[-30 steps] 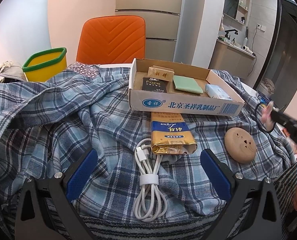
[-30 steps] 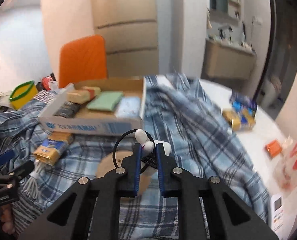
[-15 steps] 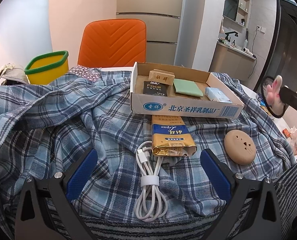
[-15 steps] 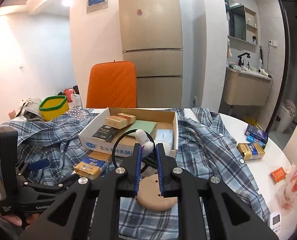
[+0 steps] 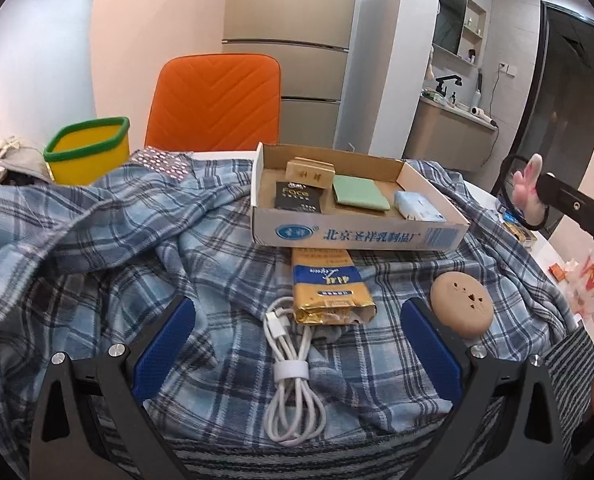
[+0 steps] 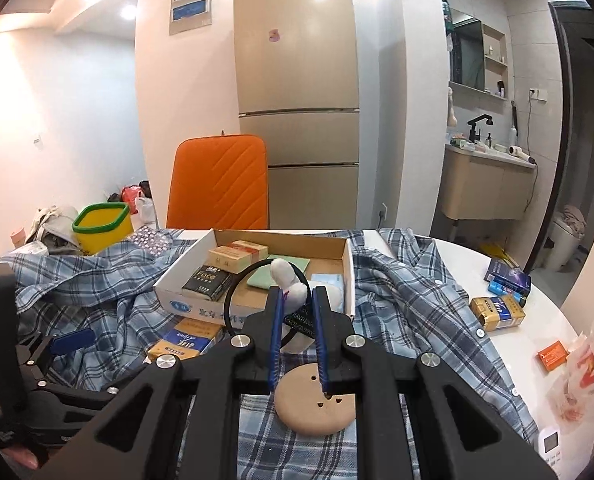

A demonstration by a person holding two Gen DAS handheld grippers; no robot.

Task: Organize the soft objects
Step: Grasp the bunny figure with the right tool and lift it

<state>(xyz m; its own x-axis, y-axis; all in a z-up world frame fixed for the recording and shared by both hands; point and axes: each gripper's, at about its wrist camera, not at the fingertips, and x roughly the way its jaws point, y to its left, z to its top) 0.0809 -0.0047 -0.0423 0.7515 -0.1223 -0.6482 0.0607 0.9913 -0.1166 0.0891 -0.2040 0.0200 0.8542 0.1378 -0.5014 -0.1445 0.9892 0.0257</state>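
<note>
Right gripper [image 6: 295, 312] raised above the bench, jaws clenched on a black elastic hair tie with a white plush bunny charm [image 6: 287, 280]; the loop hangs to the left of the blue pads, the 2 plush ears poke up between them. Seen from the left wrist, same hair tie at the far right, held in the air beyond the box's right end. Below it, on the blue-and-white plaid shirt [image 6: 409, 292] spread over the bench: a round tan disc with small holes [image 6: 313, 408].

Left gripper [image 5: 297, 332] low over the shirt, jaws released and wide apart, nothing between them. Between its blue pads in view: a coiled white charging cable with a white strap [image 5: 293, 364] and, just beyond, a gold-and-blue foil packet [image 5: 327, 288] touching the front wall of the shallow white cardboard box [image 5: 357, 234].

Inside the box: a tan carton [image 5: 309, 172], a black packet [image 5: 299, 196], a green folded cloth [image 5: 359, 192], a pale blue tissue pack [image 5: 417, 206].
</note>
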